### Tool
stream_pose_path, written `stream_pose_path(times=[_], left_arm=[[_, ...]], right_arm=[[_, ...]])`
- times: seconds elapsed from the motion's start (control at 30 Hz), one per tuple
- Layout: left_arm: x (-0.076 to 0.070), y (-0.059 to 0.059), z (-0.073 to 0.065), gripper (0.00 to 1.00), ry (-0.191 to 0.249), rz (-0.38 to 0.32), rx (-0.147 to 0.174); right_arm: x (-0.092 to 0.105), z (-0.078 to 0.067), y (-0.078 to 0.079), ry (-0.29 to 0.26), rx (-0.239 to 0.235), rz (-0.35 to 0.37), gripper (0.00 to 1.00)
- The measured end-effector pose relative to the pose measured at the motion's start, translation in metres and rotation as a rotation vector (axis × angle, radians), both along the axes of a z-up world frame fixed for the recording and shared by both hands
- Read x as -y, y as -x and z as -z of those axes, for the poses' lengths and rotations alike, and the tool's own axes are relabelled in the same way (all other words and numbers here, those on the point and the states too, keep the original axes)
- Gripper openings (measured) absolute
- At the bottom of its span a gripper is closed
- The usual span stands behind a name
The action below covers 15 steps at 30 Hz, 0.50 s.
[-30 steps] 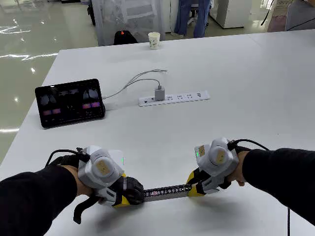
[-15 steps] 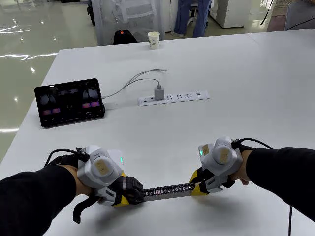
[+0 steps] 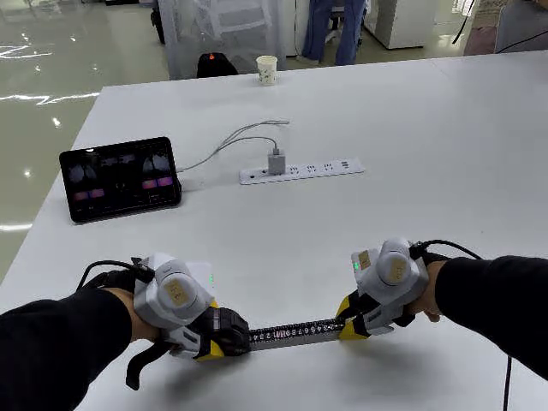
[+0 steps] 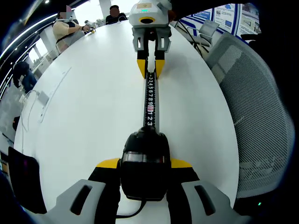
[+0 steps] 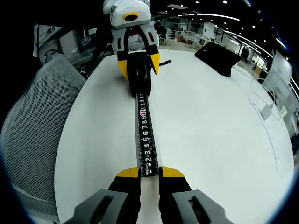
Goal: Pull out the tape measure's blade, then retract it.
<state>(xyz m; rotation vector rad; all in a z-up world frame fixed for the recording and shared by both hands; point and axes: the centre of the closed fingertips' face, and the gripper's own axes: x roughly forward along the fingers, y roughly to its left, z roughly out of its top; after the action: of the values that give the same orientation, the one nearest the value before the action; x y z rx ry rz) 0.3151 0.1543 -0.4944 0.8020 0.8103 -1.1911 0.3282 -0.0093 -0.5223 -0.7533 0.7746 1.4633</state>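
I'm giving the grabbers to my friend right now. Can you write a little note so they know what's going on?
Left gripper: shut on the black tape measure case, near the front edge of the white table.
Right gripper: shut on the tip of the black numbered metal blade.
Done: the blade is partly out, stretched straight between the two grippers.
Left: pull further if wanted, then let the blade retract into the case.

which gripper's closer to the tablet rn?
Left. Left gripper, holding the tape measure, sits toward the person from the tablet; right gripper, on the blade, is farther right.
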Motion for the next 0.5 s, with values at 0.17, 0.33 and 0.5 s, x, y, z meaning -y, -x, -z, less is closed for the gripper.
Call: stream_pose_path(times=[0.17,0.33,0.5], left_arm=[[0.000,0.000,0.000,0.32,0.001,0.001,0.002],[0.000,0.000,0.000,0.32,0.001,-0.002,0.003],[0.000,0.000,0.000,0.32,0.001,-0.002,0.007]], right_arm=[[0.005,0.000,0.000,0.009,-0.001,0.001,0.11],[0.012,0.000,-0.003,0.018,0.001,0.002,0.11],[0.020,0.000,-0.005,0.027,0.001,0.011,0.11]])
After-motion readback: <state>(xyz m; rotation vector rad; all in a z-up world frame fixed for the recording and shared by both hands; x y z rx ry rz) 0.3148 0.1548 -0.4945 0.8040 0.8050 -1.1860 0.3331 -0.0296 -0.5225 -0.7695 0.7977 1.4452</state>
